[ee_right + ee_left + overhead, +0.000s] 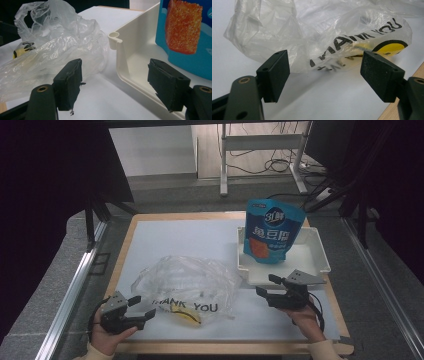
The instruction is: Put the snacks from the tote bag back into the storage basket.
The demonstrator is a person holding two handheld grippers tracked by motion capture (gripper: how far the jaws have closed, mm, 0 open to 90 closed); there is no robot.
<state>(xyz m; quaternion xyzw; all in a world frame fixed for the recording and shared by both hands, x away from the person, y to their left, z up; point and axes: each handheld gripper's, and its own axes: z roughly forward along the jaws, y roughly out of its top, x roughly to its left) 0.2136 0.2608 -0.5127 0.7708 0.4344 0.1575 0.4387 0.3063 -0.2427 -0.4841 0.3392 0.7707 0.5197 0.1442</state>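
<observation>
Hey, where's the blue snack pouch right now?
In the high view the blue snack pouch stands in the white tray at the table's far right, beyond the right gripper and right of the clear plastic bag.

Worktable in a dim, curtained-off room, pale floor lit behind.

High view: wooden table (125, 247) centre frame, its top covered by a white sheet (190, 237), wood showing along the edges. Grey carpet-like floor (60, 280) at left and right of the table, with a metal rail (70, 295) running diagonally at lower left and another rail (387, 290) at lower right. Dark curtains (45, 185) take up the upper left and upper right. Top centre, a lighter wood-look floor (210, 150) is brightly lit; a white metal desk frame (262, 142) stands on it, black cables (280, 165) looped beneath. A white wall panel (150, 150) sits left of the frame.
</observation>
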